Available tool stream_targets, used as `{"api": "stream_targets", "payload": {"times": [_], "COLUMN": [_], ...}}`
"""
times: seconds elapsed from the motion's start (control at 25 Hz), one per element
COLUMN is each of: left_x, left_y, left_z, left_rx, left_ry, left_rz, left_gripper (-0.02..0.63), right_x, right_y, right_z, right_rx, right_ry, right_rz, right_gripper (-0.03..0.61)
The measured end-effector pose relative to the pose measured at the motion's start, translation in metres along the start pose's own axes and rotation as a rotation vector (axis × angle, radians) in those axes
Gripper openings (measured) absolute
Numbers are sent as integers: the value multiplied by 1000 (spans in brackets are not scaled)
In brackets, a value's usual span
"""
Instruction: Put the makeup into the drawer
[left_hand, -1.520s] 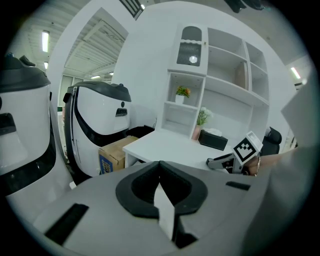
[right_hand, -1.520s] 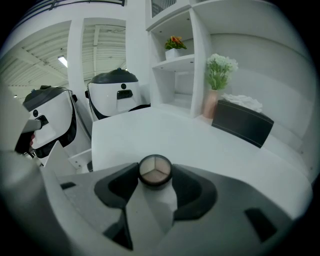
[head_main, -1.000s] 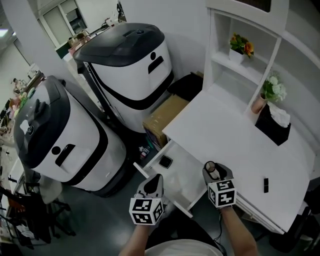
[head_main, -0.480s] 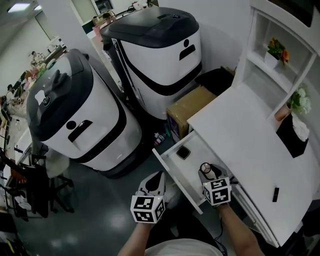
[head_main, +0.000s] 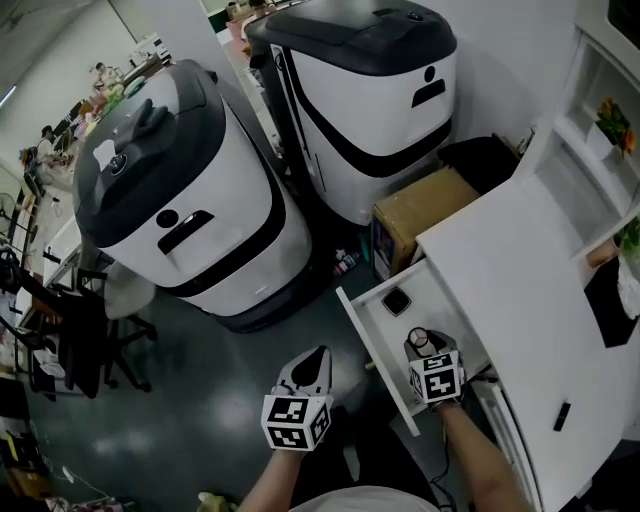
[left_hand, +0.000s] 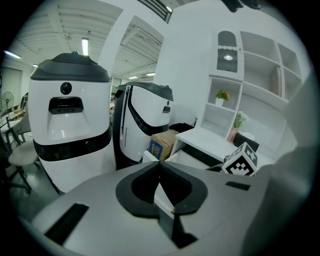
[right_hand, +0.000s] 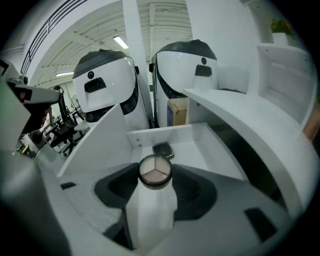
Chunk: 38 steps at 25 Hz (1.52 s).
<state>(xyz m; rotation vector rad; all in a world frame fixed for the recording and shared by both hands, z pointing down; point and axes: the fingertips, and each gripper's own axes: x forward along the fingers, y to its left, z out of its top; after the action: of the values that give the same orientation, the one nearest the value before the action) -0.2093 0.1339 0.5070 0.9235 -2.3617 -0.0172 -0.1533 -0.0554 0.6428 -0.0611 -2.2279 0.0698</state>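
Compact (right_hand: 155, 171), round, three pale powders, clamped in right tongs (head_main: 420, 343); left tongs (left_hand: 159, 167) apparently closed.

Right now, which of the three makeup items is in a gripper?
The round compact, clamped in the right gripper over the drawer. The square compact lies in the drawer; the black stick lies on the desk.

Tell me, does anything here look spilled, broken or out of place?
Nothing stands out. The desk drawer is pulled open, a dark square compact lying flat inside; the right tongs hold a round powder compact above it. Nothing is spilled or damaged.
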Motion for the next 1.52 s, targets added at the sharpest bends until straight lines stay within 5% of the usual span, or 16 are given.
{"api": "stream_targets", "payload": {"times": [0.96, 1.52], "left_x": [10, 12], "left_y": [36, 38], "left_z": [-27, -30], "left_rx": [-90, -86], "left_ry": [59, 76], "left_rz": [101, 87], "left_gripper": [2, 2], "right_x": [106, 114], "right_y": [17, 20], "right_z": [-42, -49], "right_rx": [-184, -238], "right_ry": [223, 234], "right_rz": [67, 50], "right_gripper": [215, 215]}}
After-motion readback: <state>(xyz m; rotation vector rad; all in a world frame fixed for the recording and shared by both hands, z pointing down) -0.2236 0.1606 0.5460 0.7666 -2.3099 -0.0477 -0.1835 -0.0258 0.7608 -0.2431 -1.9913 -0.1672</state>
